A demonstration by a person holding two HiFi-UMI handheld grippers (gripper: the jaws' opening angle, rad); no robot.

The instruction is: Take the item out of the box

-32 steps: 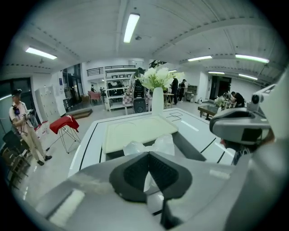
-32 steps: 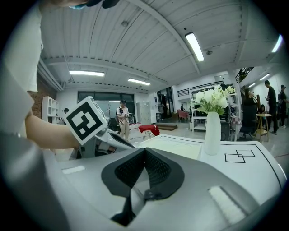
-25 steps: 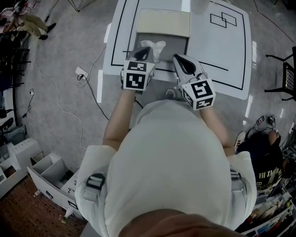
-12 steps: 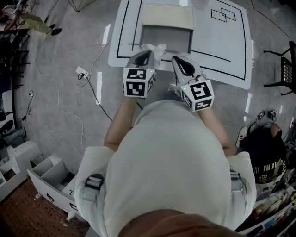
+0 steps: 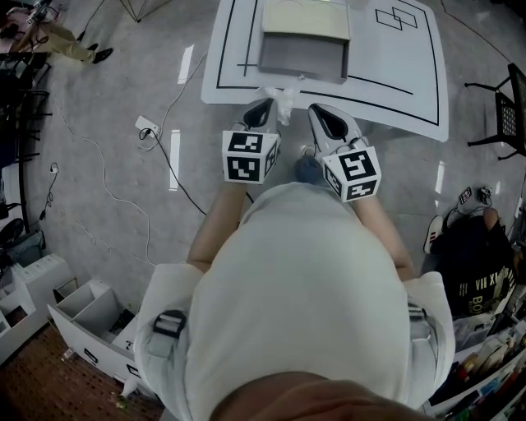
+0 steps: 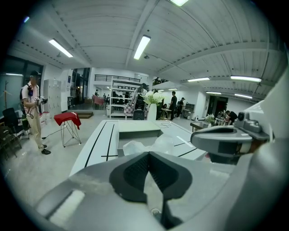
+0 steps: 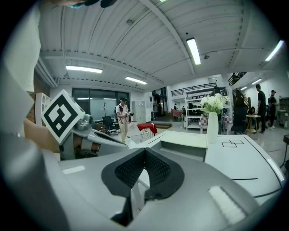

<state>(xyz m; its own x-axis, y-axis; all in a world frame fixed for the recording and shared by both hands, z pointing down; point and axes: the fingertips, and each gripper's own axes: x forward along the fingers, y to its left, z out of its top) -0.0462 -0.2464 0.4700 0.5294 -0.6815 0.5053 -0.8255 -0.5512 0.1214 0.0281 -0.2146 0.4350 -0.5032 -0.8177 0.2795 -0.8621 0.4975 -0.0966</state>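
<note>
The grey open box (image 5: pixel 302 54) stands on the white table (image 5: pixel 411 82), its pale lid (image 5: pixel 306 20) folded back. A crumpled white plastic item (image 5: pixel 284 92) hangs outside the box, above the table's near edge, pinched at the tips of my left gripper (image 5: pixel 265 105). In the left gripper view the jaws (image 6: pixel 148 154) are shut and the white item (image 6: pixel 137 146) bulges just beyond them, with the box (image 6: pixel 137 132) behind. My right gripper (image 5: pixel 317 112) sits beside it, shut, with nothing in it. In the right gripper view its jaws (image 7: pixel 144 151) are closed and the box (image 7: pixel 183 148) lies ahead.
Black lines mark the table. A white vase with flowers (image 7: pixel 212 122) stands at its far end. A power strip (image 5: pixel 145 129) and cables lie on the floor at left, a black chair (image 5: pixel 509 123) at right. A red-draped stand (image 6: pixel 67 120) and a standing person (image 6: pixel 32 108) are left of the table.
Both grippers have drawn back from the box to the table's near edge. The left one brought the white item out with it. The table now lies farther from me.
</note>
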